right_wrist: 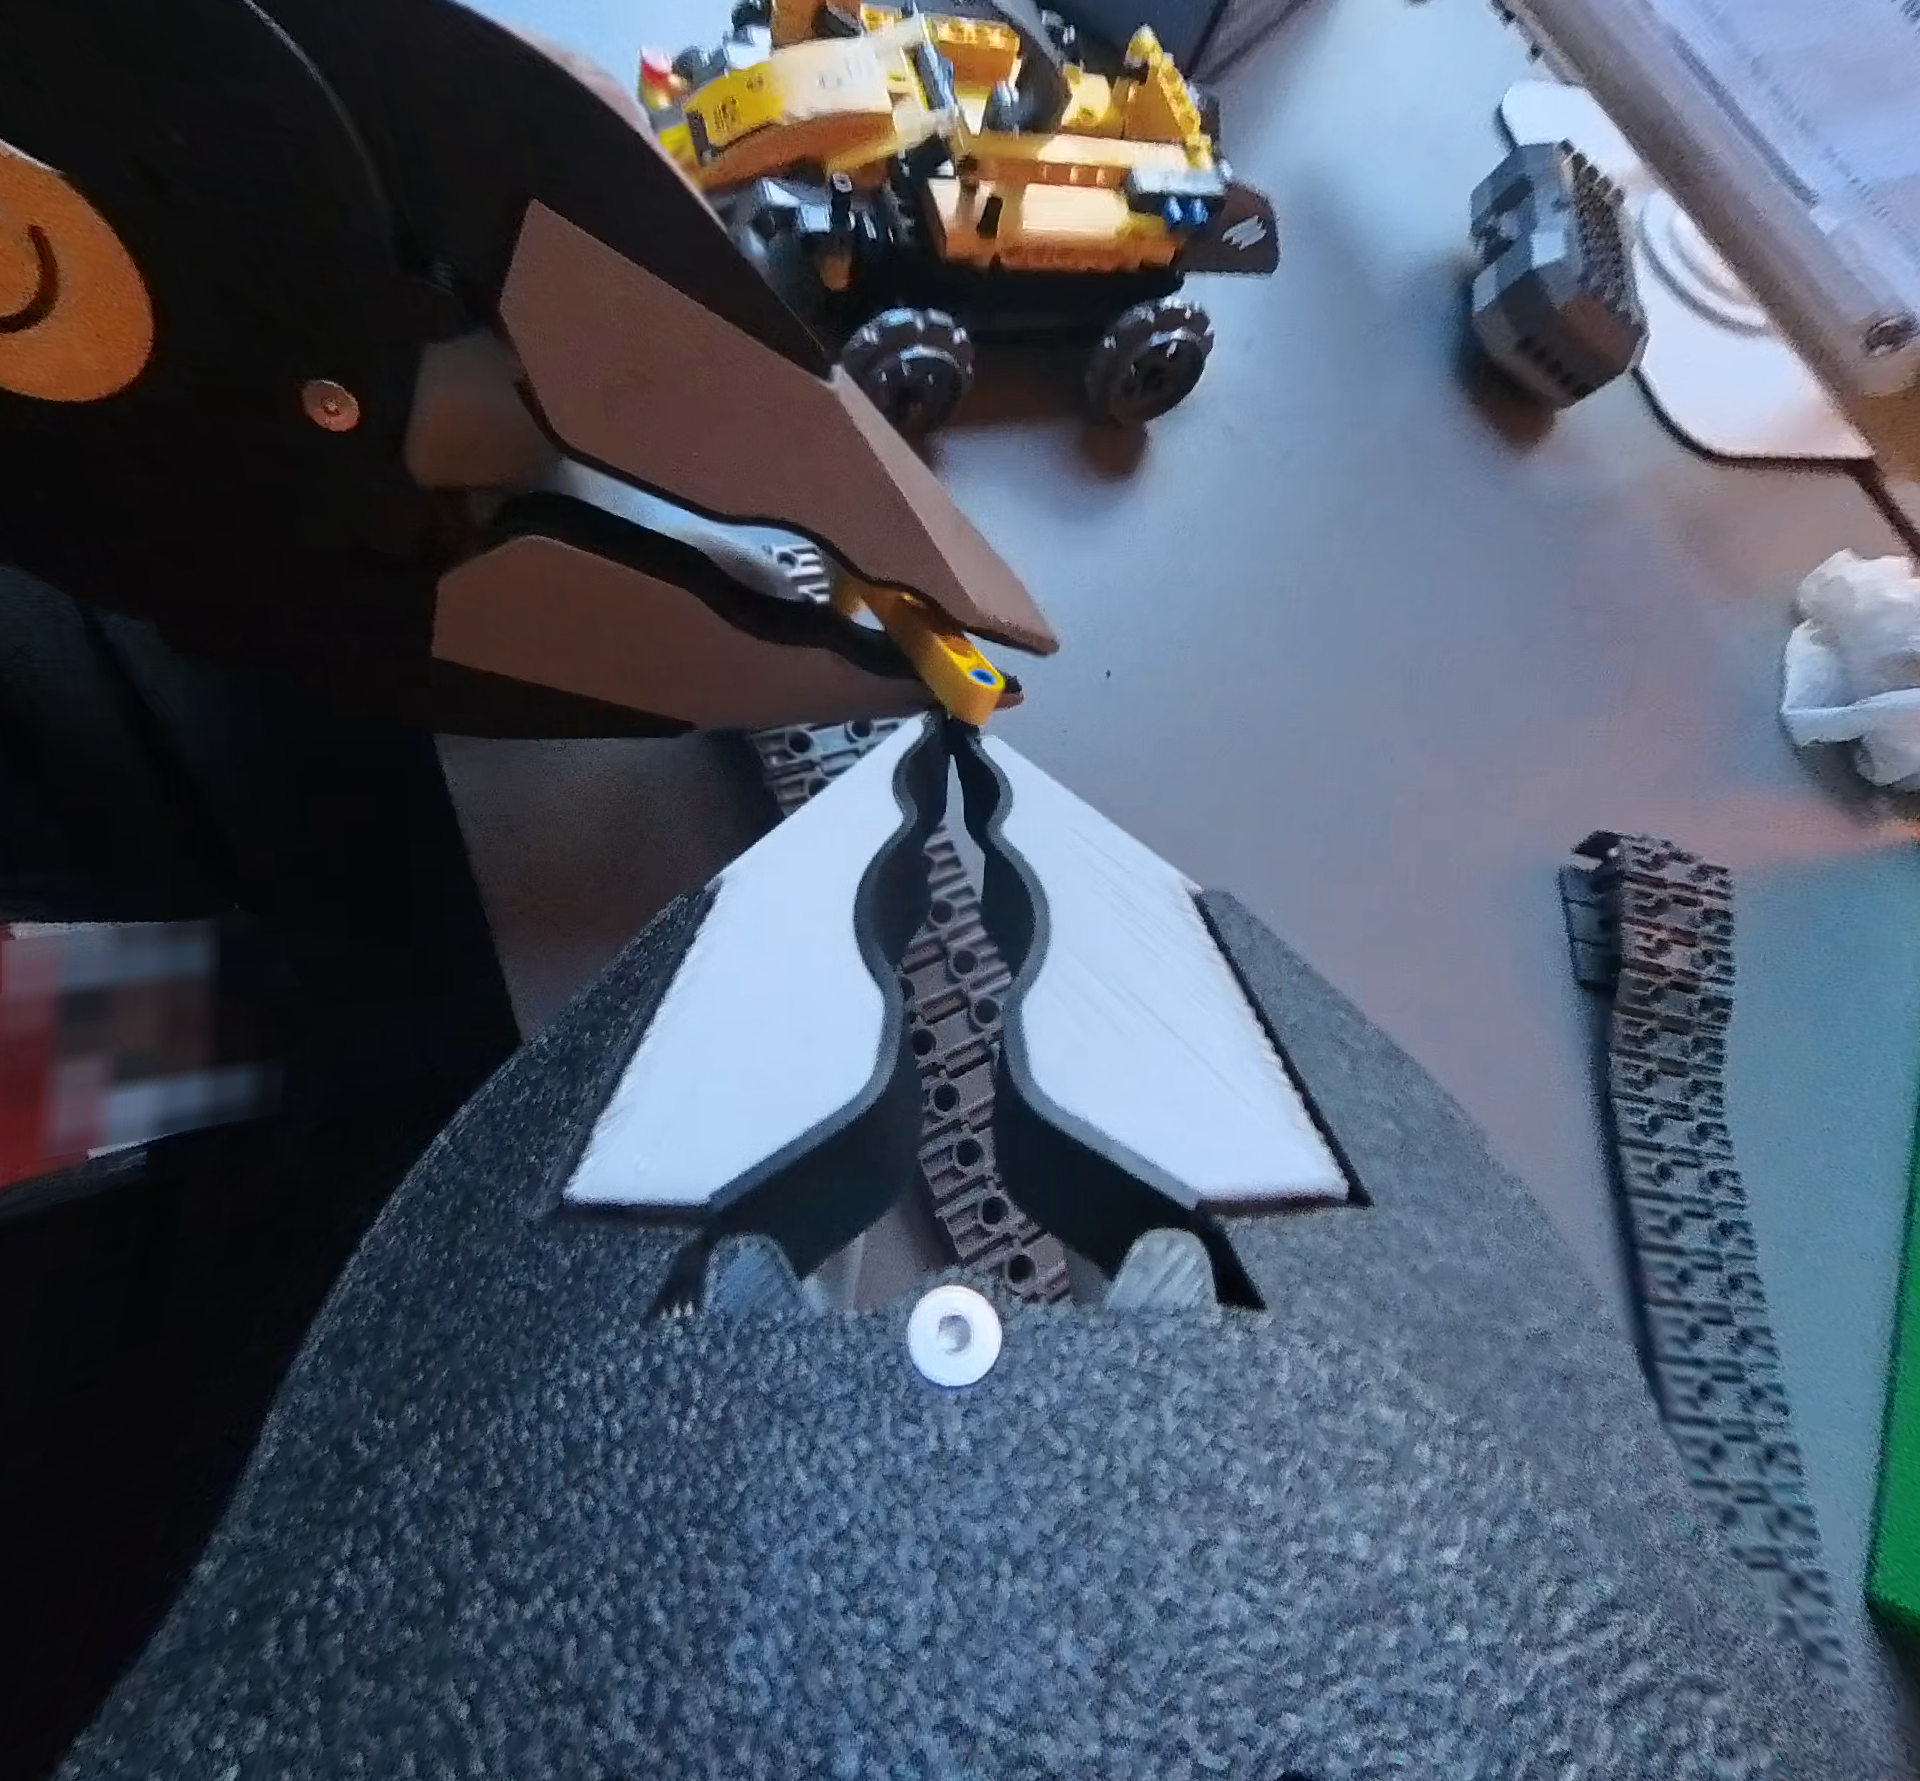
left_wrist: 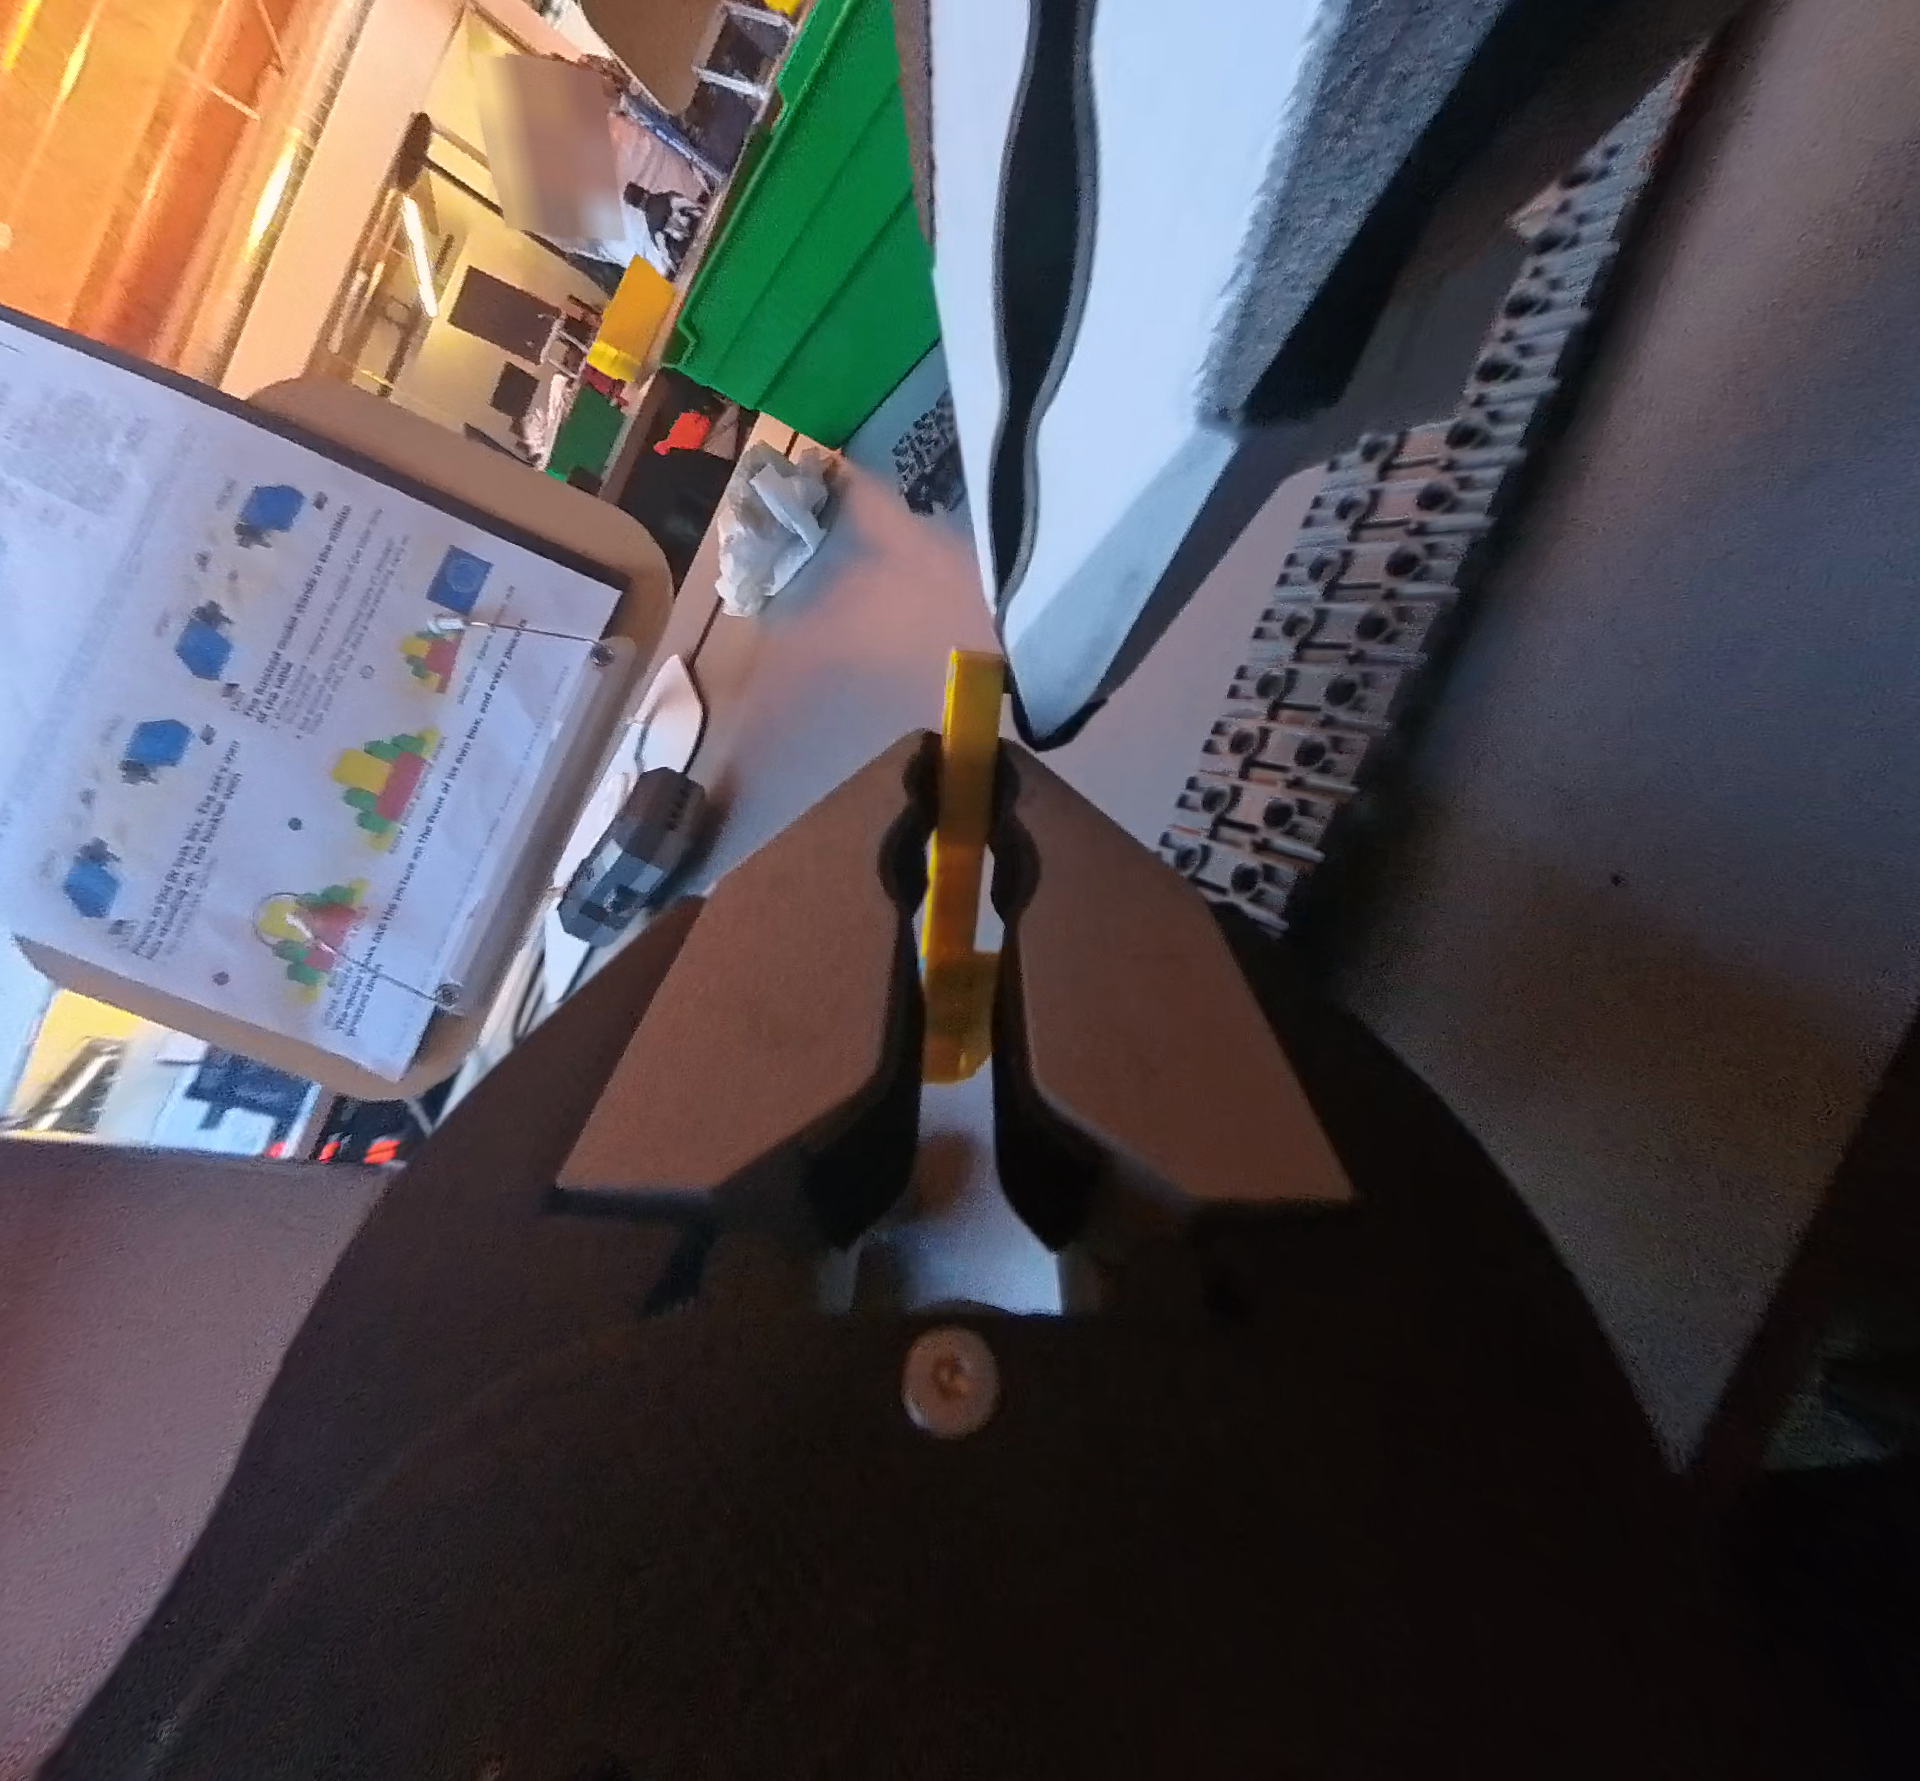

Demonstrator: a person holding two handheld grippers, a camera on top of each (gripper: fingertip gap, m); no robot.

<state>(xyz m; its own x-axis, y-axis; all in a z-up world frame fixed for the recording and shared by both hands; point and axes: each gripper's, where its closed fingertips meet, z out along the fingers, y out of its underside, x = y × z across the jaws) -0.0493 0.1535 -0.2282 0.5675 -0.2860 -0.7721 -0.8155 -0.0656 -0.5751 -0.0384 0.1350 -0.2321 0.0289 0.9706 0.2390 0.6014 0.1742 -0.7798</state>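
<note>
The left gripper point(left_wrist: 961, 786), with brown fingers, is clamped on a thin yellow plastic beam point(left_wrist: 961, 858). The beam's long axis runs along the fingers and its rounded end pokes out past the tips. In the right wrist view that end, with a small blue-filled hole, sits just above the tips of the right gripper point(right_wrist: 951, 744), almost touching. The white fingers of the right gripper are nearly together at the tips; whether they pinch anything there I cannot tell. A strip of dark studded track point(right_wrist: 956, 1056) lies on the grey desk point(right_wrist: 1351, 640) beneath them. A second track strip point(right_wrist: 1673, 1087) lies well apart to the right. A blocky yellow toy vehicle point(right_wrist: 966, 173) stands farther back, and crumpled white paper point(right_wrist: 1860, 682) is near the edge.
</note>
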